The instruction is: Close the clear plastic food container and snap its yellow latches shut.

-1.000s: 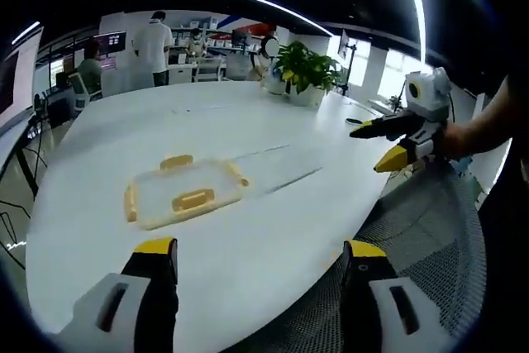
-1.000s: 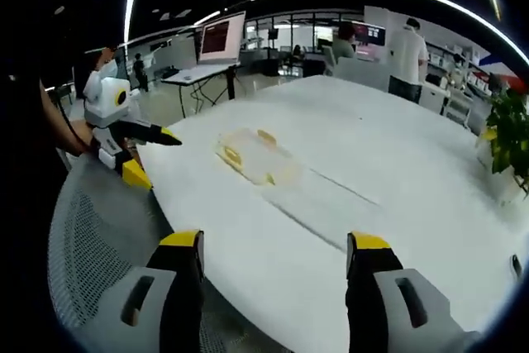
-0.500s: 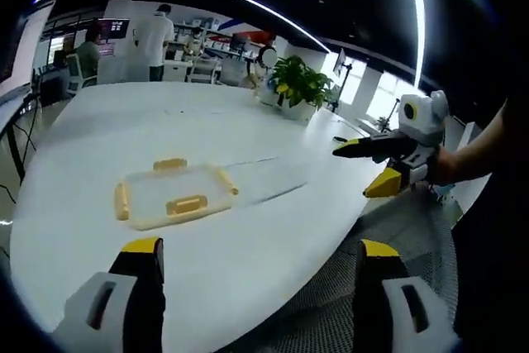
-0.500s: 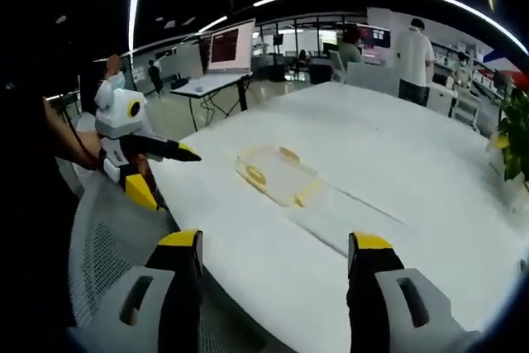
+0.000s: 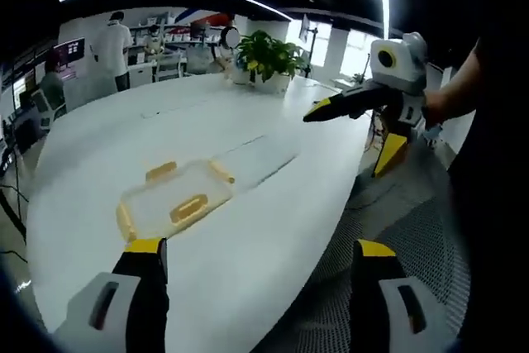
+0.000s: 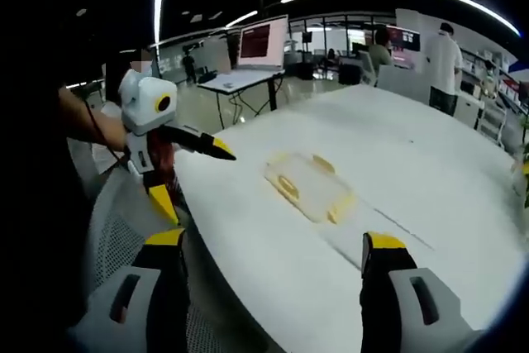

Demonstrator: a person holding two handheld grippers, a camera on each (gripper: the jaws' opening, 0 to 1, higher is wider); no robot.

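Observation:
The clear plastic food container [image 5: 173,198] lies flat on the white oval table [image 5: 264,130], with yellow latches on its sides. My left gripper [image 5: 259,247] is open and empty, held short of the container at the table's near edge. Over the table's right edge, my right gripper [image 5: 343,145] is held by a hand, its jaws spread apart. In the right gripper view the container [image 6: 310,186] sits ahead of the open, empty right gripper [image 6: 274,240]. The left gripper [image 6: 202,186] comes in from the left with its jaws apart, off the table's edge.
A grey mesh chair [image 5: 405,237] stands by the table's near edge. A potted plant [image 5: 266,57] sits at the far end of the table. People [image 5: 111,39] stand at desks behind it. A desk with a screen [image 6: 263,41] stands beyond the table.
Both cameras have swung, and each gripper now looks larger and nearer in the other's view. The container lies where it was. Both grippers stay open.

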